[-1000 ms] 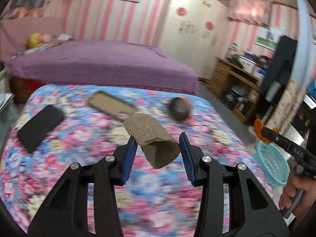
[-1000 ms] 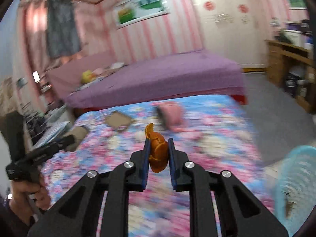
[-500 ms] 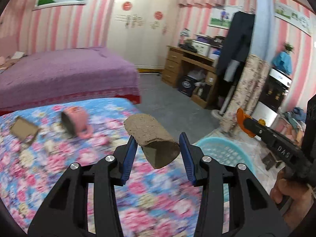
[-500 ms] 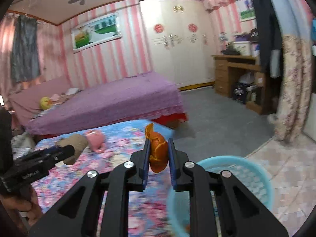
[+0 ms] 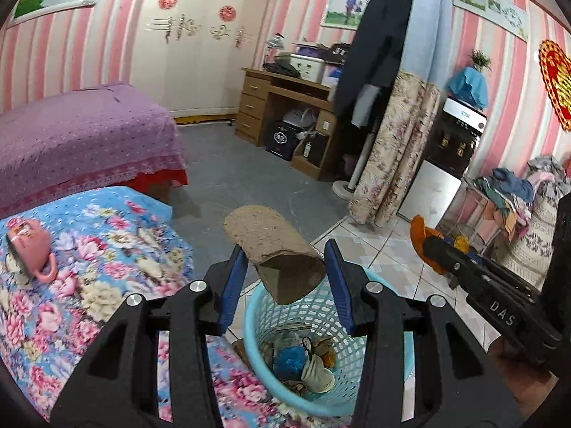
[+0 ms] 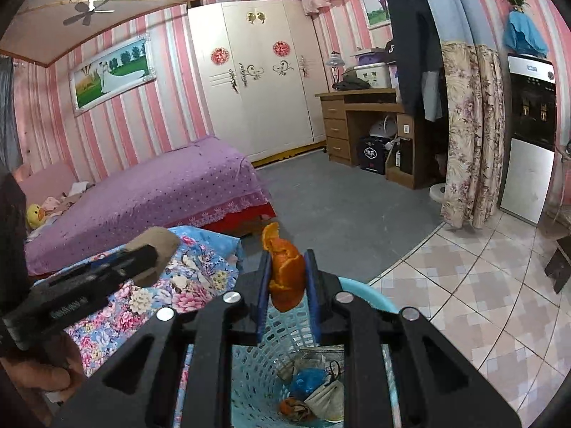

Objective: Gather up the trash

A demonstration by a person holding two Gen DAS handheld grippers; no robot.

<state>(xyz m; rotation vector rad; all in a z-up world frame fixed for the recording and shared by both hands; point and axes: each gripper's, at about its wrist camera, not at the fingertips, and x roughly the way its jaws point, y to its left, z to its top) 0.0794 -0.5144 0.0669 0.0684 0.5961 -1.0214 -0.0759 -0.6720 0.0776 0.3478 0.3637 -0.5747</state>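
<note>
Both hands swung from bed to basket [image 5: 389,388]; only left view shows mug [image 5: 30,246].

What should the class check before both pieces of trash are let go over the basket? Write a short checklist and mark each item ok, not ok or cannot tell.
1. Left gripper holds the brown cardboard roll: ok.
2. Roll hangs above the blue basket: ok, the basket's mouth shows right below it in the left view.
3. Right gripper has the orange peel between its jaws: ok, though the jaws are opening.
4. Peel is over the basket: ok, the basket's inside shows beneath it.
5. Basket has room: ok, trash covers only its bottom.
6. Pink mug on the flowered bedspread is out of the way: ok.
</note>
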